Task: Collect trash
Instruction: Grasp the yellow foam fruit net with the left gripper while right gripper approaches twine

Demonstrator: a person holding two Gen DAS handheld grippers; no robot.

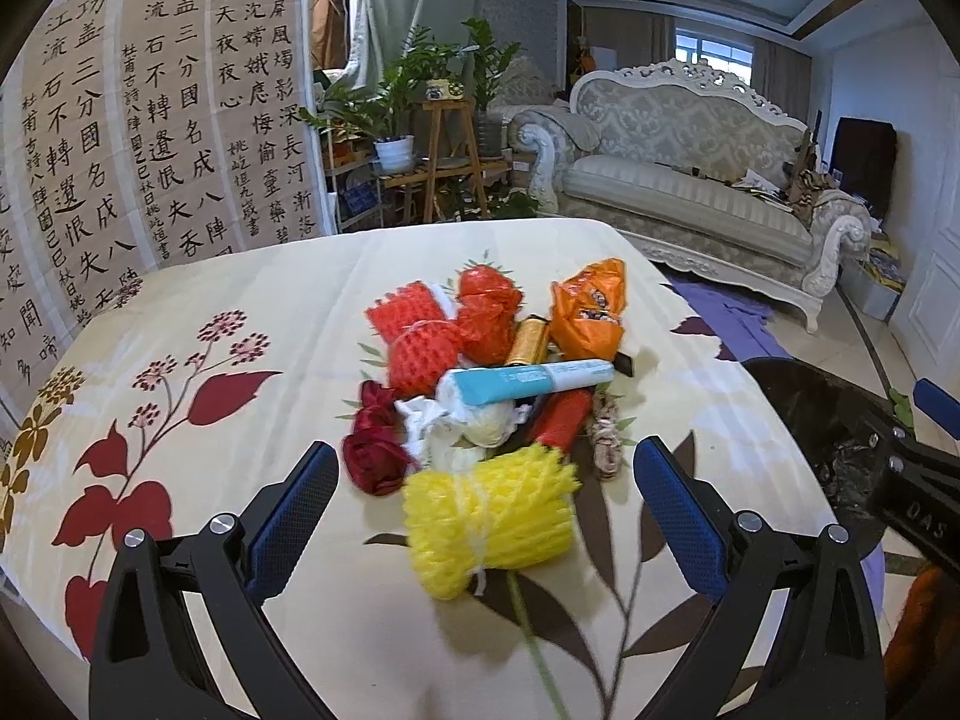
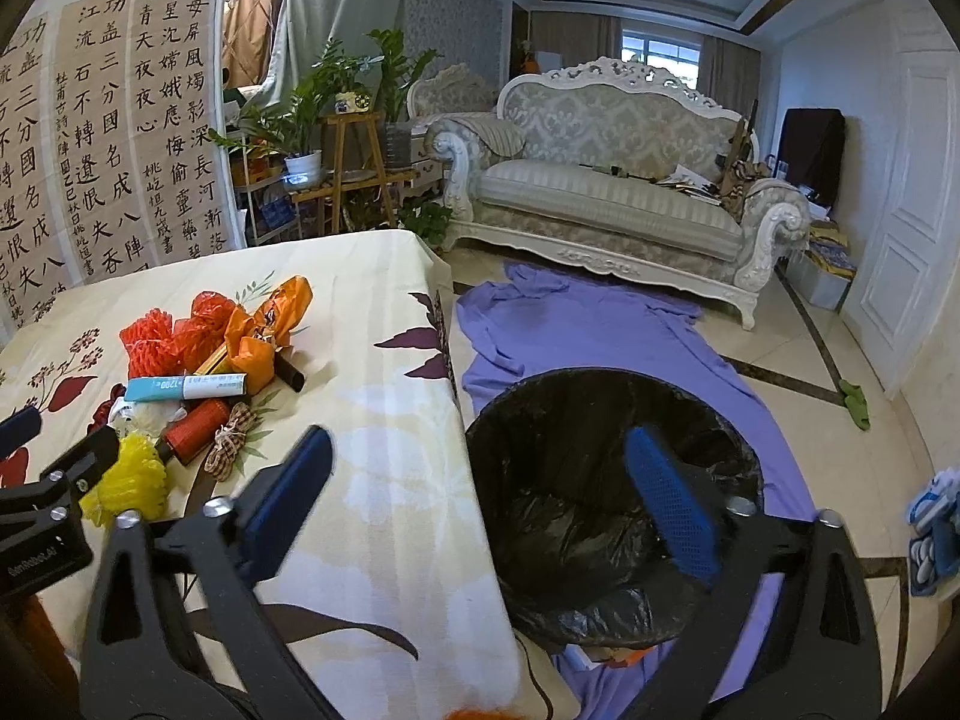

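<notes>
Trash was heaped mid-table on the flowered cloth, with the black-lined bin set on the floor just beside the table edge. The left gripper was held spread around the yellow foam net, pads not yet pressed on it; the right gripper was spread and empty over the bin. A slip could be expected, judged from the soft net being crushed unevenly, or neighbouring pieces being dragged off the table. Counted: one yellow net, two red nets, one orange bag, one blue-white tube, one checked ribbon bundle.
</notes>
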